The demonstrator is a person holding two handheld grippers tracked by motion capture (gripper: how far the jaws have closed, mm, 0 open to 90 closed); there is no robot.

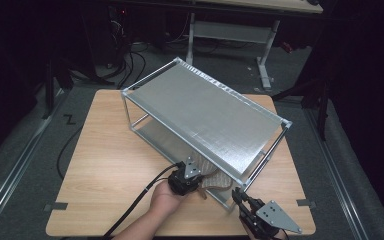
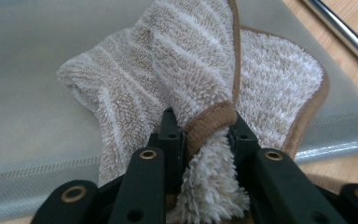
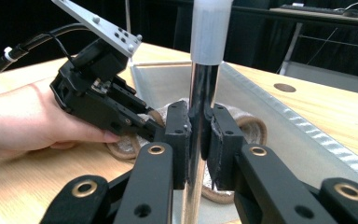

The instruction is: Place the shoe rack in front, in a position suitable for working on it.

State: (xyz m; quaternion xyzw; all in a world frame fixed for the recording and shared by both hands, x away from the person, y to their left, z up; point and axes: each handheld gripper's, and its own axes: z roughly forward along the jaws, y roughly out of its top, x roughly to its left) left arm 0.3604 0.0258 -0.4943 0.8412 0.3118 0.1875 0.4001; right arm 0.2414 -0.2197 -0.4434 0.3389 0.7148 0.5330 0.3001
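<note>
Beige striped terry towel with brown trim (image 2: 177, 70) bunched on the lower shelf of the two-tier silver metal rack (image 1: 205, 112), one edge pinched between the left gripper (image 2: 200, 128) jaws, right gripper (image 3: 199, 135) clamped on the rack's chrome corner post (image 3: 200, 93) just beside it.

The rack's top shelf (image 1: 207, 112) is hiding most of the towel (image 1: 211, 175). The right gripper (image 1: 240, 196) is running off the bottom edge, its hand staying unseen.

The rack's upper shelf (image 1: 207, 117) roofs the towel (image 1: 215, 177); its corner post (image 3: 200, 116) narrows the front opening.
</note>
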